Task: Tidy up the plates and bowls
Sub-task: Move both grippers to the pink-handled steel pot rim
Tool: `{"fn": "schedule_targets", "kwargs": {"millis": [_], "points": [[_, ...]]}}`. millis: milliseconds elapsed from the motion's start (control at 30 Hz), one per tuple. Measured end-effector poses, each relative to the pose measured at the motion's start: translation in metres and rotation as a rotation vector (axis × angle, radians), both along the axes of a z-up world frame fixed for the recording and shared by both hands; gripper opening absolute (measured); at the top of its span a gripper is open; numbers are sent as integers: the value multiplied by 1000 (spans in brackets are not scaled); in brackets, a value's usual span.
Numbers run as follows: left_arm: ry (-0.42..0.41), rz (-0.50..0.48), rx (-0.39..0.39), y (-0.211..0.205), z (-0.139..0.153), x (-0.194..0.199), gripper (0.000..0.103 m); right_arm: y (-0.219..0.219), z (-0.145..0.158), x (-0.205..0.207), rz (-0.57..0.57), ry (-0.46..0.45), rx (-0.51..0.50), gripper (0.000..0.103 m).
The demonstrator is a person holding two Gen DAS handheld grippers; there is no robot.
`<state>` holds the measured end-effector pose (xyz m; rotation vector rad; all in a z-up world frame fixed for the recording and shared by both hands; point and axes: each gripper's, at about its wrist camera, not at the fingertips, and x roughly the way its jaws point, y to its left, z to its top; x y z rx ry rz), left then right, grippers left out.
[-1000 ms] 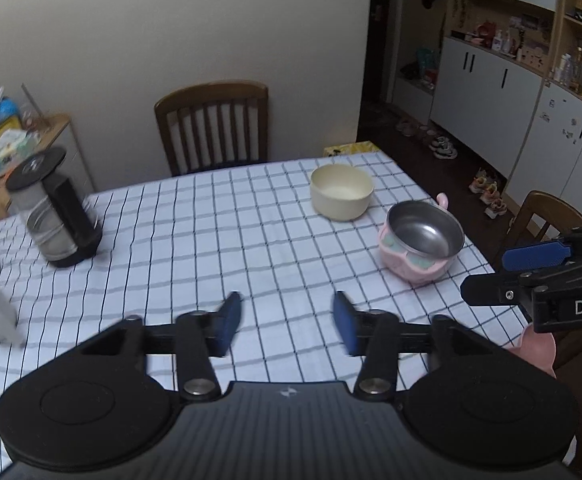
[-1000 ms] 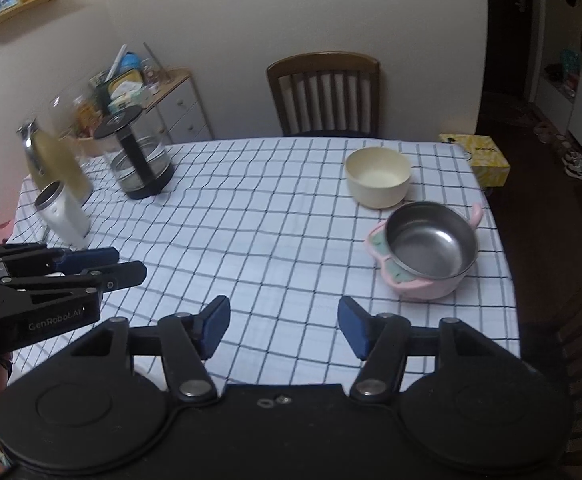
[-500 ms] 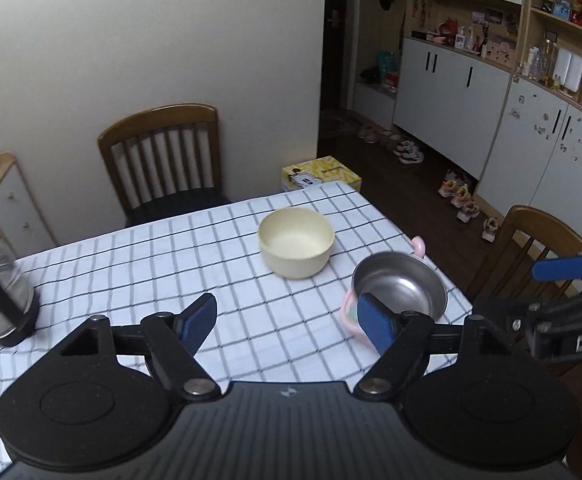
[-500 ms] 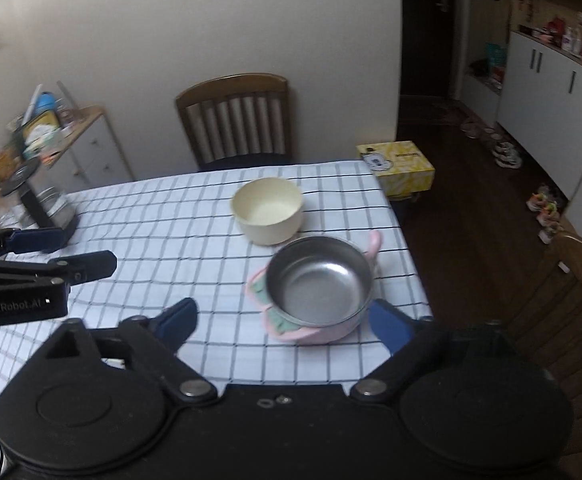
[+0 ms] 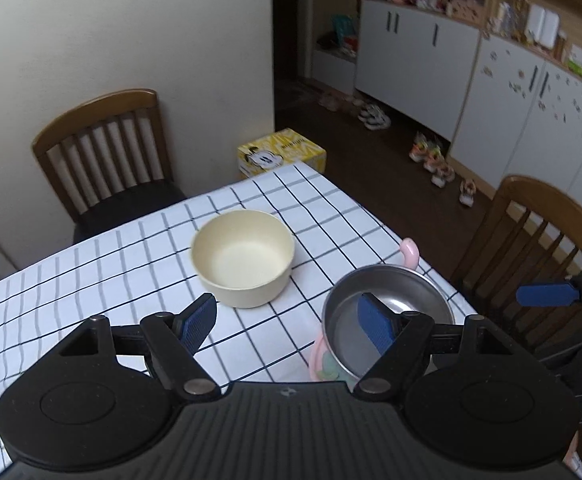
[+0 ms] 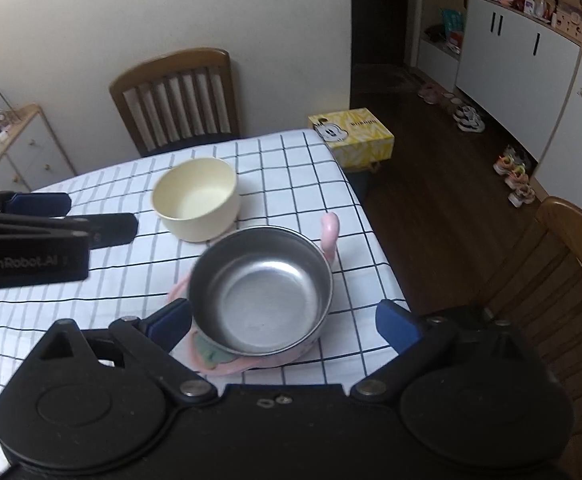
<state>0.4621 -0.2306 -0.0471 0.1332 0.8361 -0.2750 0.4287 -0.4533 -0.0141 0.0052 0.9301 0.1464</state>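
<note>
A cream bowl (image 5: 243,258) sits on the checked surface (image 5: 91,280) near its far corner, and everything else is easiest placed from it. Just beside the bowl, on the side toward the cameras and the surface's right edge, stands a steel bowl (image 6: 261,290) nested in a pink holder (image 6: 329,236) whose pink handle sticks up on the side away from the cream bowl; whether the two bowls touch cannot be told. The right gripper (image 6: 287,322) hovers over the near side of the steel bowl with its fingers (image 6: 395,326) spread wide, one on each side of the rim, gripping nothing. The left gripper (image 5: 287,322) is on the near side of the cream bowl, its fingers (image 5: 199,320) also wide apart and empty; its right finger appears in front of the steel bowl. Beyond the cream bowl a wooden chair (image 6: 175,98) stands against the wall, and a yellow box (image 6: 351,136) rests on the floor past the surface's far corner.
</note>
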Motion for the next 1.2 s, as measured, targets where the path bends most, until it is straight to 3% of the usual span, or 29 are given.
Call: {"fn": "schedule_targets", "kwargs": {"millis": [233,600,767,900,1200], "points": [[78,-15,9,-16,-33,29,77,-4,-25,18,-40,54,-27,96],[122,-45,76,-40,-68,49,76,-11,-55,41,-75,136,-10,75],[146,-69,99,-46,-77,54,61,-15,-62,45,-91,162,29,66],[167,-72,89,-47,-80,59,39,-15,-64,46,-95,172,43,52],[209,-70,63,-46,-84,61,18,-13,-64,40,-90,193,53,30]]}}
